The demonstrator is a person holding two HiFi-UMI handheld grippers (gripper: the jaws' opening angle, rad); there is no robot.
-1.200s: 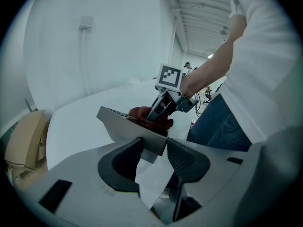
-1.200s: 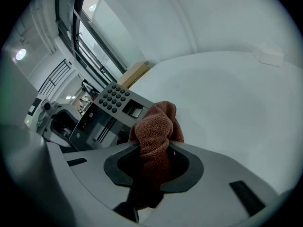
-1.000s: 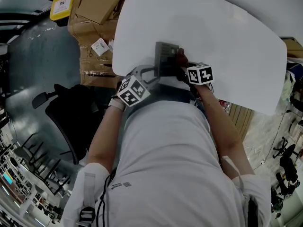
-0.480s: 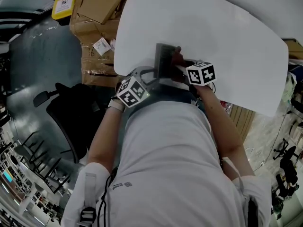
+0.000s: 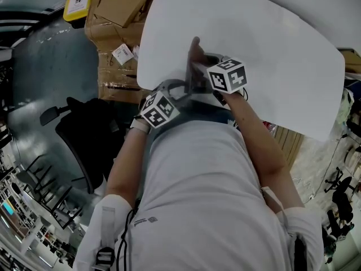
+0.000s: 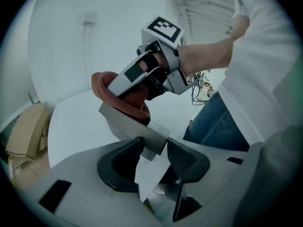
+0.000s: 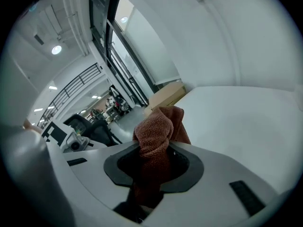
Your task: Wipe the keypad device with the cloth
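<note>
Cloth (image 7: 158, 122) in right tongs (image 7: 154, 149) has risen up the keypad device (image 6: 135, 129).

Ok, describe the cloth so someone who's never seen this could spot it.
Over the near edge of the big white table, the left gripper holds a flat grey keypad device by one end. The cloth is the bunched wad in the right gripper's jaws, at the device's far end. It is the only soft, reddish-brown thing among hard grey and white parts.
</note>
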